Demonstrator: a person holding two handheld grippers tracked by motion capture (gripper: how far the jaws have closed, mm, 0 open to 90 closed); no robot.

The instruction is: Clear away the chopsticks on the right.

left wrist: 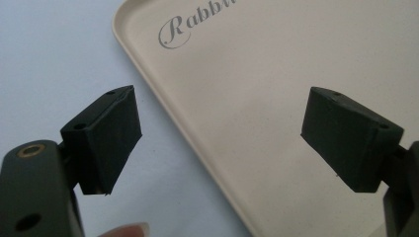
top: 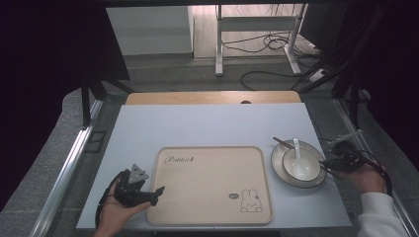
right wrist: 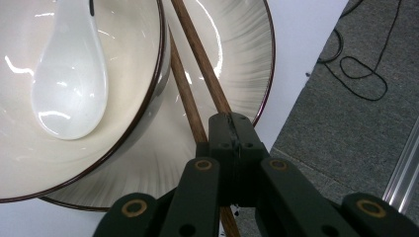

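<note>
My left hand-held gripper sits closest in its own view, jaws spread wide: the left pad hangs over the pale blue surface and the right pad over the beige tray, with the tray's rounded corner and the start of its "Rabbit" lettering running from the upper middle down between them. In the high view this left hand-held gripper lies at the lower left of the frame, at the tray's left edge.

My right hand-held gripper is pressed together on a pair of brown chopsticks, which slant up across the plate and past the bowl rim. A white spoon rests in the bowl at the upper left. In the high view, the plate, bowl and spoon sit at the right, just beside the tray, with my right hand-held gripper at their right edge.
</note>
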